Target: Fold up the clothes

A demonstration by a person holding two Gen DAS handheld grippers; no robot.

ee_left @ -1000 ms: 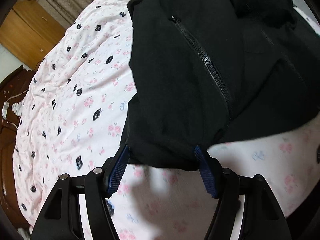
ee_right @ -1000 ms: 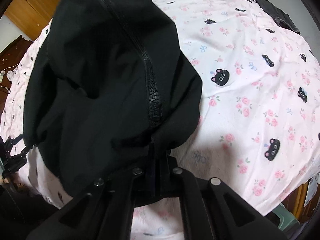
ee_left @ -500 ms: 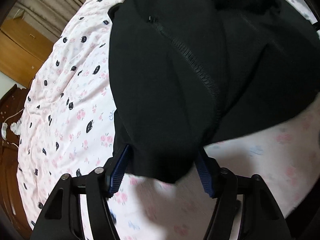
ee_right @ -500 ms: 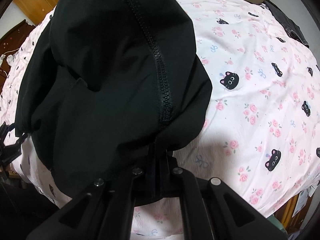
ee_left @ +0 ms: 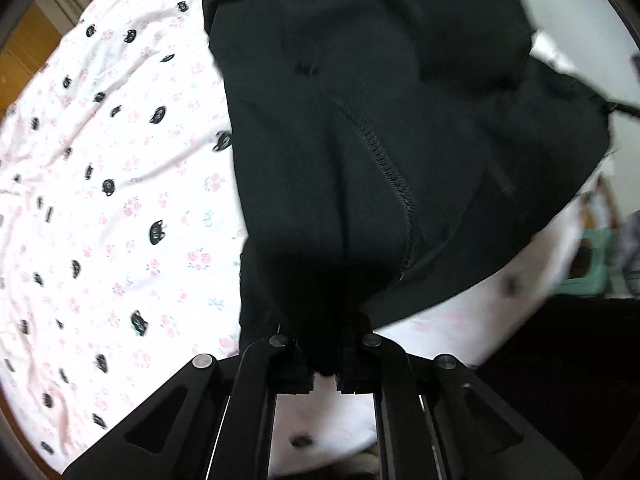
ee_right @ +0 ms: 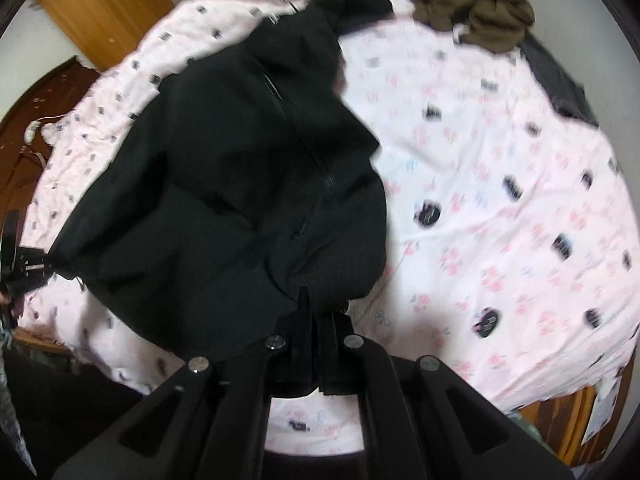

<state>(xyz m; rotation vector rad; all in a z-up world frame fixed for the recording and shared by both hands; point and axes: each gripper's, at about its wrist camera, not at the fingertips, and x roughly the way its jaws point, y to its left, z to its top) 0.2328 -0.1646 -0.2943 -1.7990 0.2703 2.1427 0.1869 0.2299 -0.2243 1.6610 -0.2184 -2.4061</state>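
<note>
A black zip-up jacket [ee_left: 360,160] hangs lifted over the pink cat-print bed sheet [ee_left: 120,200]. My left gripper [ee_left: 328,344] is shut on one corner of the jacket's hem, with the fabric bunched between its fingers. The same jacket [ee_right: 240,184] fills the left half of the right wrist view, its zipper running up the middle. There my right gripper [ee_right: 316,316] is shut on the other hem corner. The left gripper [ee_right: 28,268] shows at the far left edge of that view, holding the jacket's far corner. Both views are blurred by motion.
An olive-brown garment [ee_right: 472,12] lies bunched at the far side of the bed, with a dark grey one [ee_right: 560,84] beside it. A wooden wardrobe [ee_right: 104,4] and a dark headboard [ee_right: 40,112] stand to the left. The bed sheet [ee_right: 500,200] lies bare to the right.
My left gripper, open around the hem before, has shut on it. Both grippers have pulled back and lifted, so the jacket hangs stretched between them higher above the bed.
</note>
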